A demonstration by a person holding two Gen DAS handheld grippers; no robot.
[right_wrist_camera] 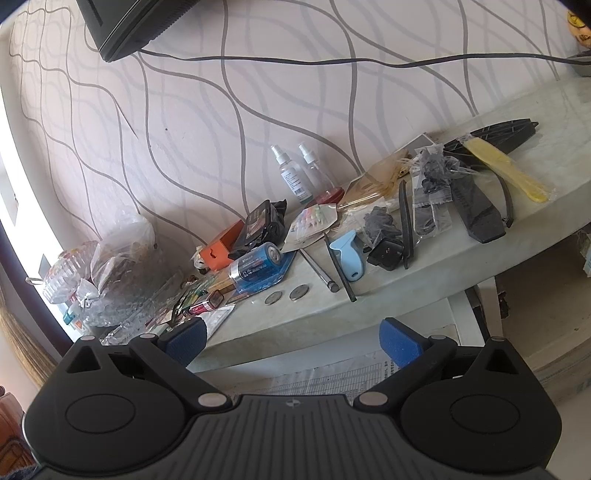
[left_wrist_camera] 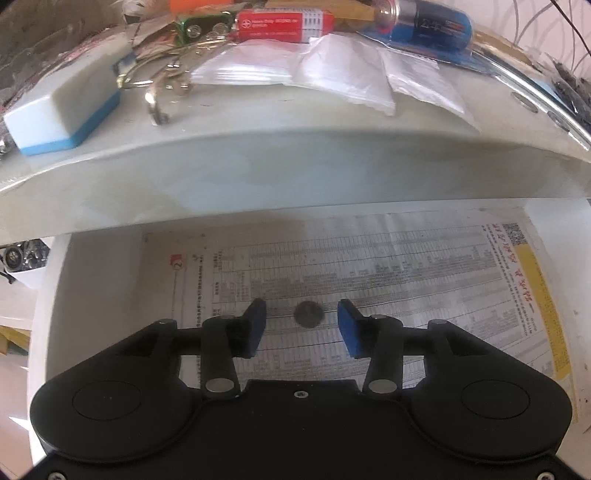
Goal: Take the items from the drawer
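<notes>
**Ann:** Blue pads parted on the left gripper (left_wrist_camera: 301, 325), and a small round coin (left_wrist_camera: 308, 314) lies flat between them on the printed paper (left_wrist_camera: 406, 266) lining the white drawer (left_wrist_camera: 51, 295). Neither pad touches it, so the coin is not gripped.

**Ben:** Agreed, there's a gap on each side. At twelve o'clock from the coin, the pale countertop (left_wrist_camera: 295, 147) overhangs the drawer. On it, a white-and-blue block (left_wrist_camera: 62, 110) sits at ten o'clock, clear plastic bags (left_wrist_camera: 332, 77) near twelve, and a big blue battery (left_wrist_camera: 432, 22) at one.

**Ann:** Over to the right wrist view: the right gripper (right_wrist_camera: 293, 341) is spread wide with nothing between its pads, level with the counter edge.

**Ben:** Two more coins (right_wrist_camera: 288, 294) lie on the counter just past it at twelve o'clock, with the blue battery pack (right_wrist_camera: 258, 267) beside them at eleven. Two spray bottles (right_wrist_camera: 301, 170) stand upright by the patterned wall.
</notes>
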